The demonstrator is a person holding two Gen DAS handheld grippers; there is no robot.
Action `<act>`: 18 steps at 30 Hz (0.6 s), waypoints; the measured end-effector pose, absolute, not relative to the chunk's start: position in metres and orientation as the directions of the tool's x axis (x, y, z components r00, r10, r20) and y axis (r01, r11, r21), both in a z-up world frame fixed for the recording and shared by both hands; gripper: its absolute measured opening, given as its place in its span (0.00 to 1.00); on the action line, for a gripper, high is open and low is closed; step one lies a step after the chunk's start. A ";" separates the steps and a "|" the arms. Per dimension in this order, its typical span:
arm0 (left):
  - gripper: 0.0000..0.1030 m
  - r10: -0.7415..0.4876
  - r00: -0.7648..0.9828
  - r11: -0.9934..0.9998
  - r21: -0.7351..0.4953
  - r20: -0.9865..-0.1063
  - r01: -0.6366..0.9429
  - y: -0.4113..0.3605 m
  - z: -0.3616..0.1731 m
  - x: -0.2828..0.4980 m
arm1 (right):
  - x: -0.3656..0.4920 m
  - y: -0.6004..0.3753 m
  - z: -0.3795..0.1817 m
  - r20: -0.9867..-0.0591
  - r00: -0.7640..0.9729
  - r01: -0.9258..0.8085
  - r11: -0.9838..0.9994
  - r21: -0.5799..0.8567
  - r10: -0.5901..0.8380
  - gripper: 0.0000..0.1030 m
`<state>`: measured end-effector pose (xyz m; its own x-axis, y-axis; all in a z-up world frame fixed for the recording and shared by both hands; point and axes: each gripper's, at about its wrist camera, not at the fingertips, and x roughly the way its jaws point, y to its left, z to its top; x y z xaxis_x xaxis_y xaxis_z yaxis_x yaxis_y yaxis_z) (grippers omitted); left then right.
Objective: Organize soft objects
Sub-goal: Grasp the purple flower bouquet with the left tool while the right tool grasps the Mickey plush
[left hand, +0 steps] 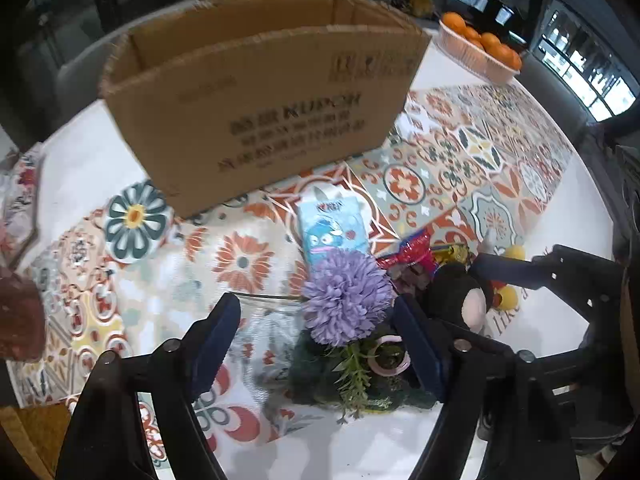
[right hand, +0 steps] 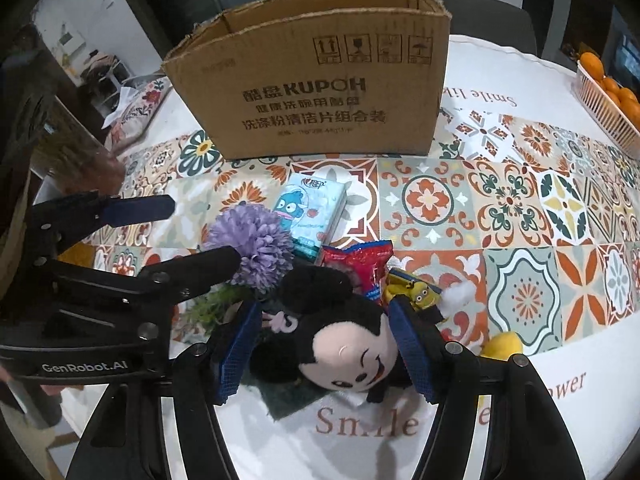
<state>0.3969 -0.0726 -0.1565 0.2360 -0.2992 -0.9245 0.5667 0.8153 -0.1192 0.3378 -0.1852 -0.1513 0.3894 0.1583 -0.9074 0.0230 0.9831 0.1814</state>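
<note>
A Mickey Mouse plush [right hand: 344, 344] lies on the table between the open fingers of my right gripper [right hand: 324, 344]; it also shows in the left wrist view [left hand: 460, 300]. A purple artificial flower [left hand: 346, 296] with green leaves stands between the open fingers of my left gripper [left hand: 320, 340], nearer the right finger; it also shows in the right wrist view [right hand: 252, 240]. Behind lie a blue tissue pack [left hand: 334, 224], a red snack bag [right hand: 360, 264] and a small yellow minion toy [right hand: 416, 292]. An open cardboard box [right hand: 312, 80] stands at the back.
A basket of oranges [left hand: 480, 48] sits at the far right of the table. A patterned tile cloth [right hand: 520, 220] covers the table. A dark green cloth [left hand: 320, 376] lies under the flower. A yellow soft piece [right hand: 502, 344] lies right of the plush.
</note>
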 end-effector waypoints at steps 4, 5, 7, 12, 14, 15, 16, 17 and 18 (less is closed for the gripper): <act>0.69 -0.297 0.196 0.807 -0.137 -0.934 0.574 -0.080 -0.167 0.403 | 0.343 -0.189 -0.158 -0.908 0.391 0.019 0.985 0.171 0.150 0.60; 0.66 -0.299 0.188 0.806 -0.142 -0.936 0.574 -0.082 -0.169 0.405 | 0.344 -0.190 -0.160 -0.907 0.391 0.017 0.984 0.175 0.154 0.57; 0.60 -0.305 0.172 0.810 -0.160 -0.937 0.564 -0.084 -0.173 0.407 | 0.345 -0.192 -0.161 -0.904 0.393 0.013 0.982 0.187 0.167 0.52; 0.41 -0.326 0.143 0.815 -0.201 -0.934 0.544 -0.086 -0.182 0.407 | 0.345 -0.188 -0.162 -0.894 0.416 -0.014 0.984 0.175 0.165 0.45; 0.33 -0.320 0.159 0.825 -0.192 -0.934 0.531 -0.084 -0.182 0.406 | 0.345 -0.189 -0.161 -0.891 0.423 -0.012 0.985 0.175 0.163 0.41; 0.29 -0.317 0.166 0.826 -0.186 -0.934 0.532 -0.084 -0.182 0.405 | 0.344 -0.190 -0.161 -0.889 0.428 -0.009 0.985 0.175 0.162 0.40; 0.28 -0.313 0.174 0.827 -0.178 -0.934 0.533 -0.083 -0.182 0.403 | 0.343 -0.191 -0.159 -0.886 0.437 -0.002 0.985 0.174 0.157 0.39; 0.27 -0.310 0.179 0.828 -0.173 -0.934 0.533 -0.082 -0.182 0.401 | 0.341 -0.193 -0.157 -0.883 0.443 0.003 0.985 0.173 0.154 0.36; 0.26 -0.308 0.187 0.828 -0.166 -0.933 0.536 -0.081 -0.181 0.398 | 0.340 -0.195 -0.155 -0.879 0.452 0.008 0.985 0.174 0.151 0.35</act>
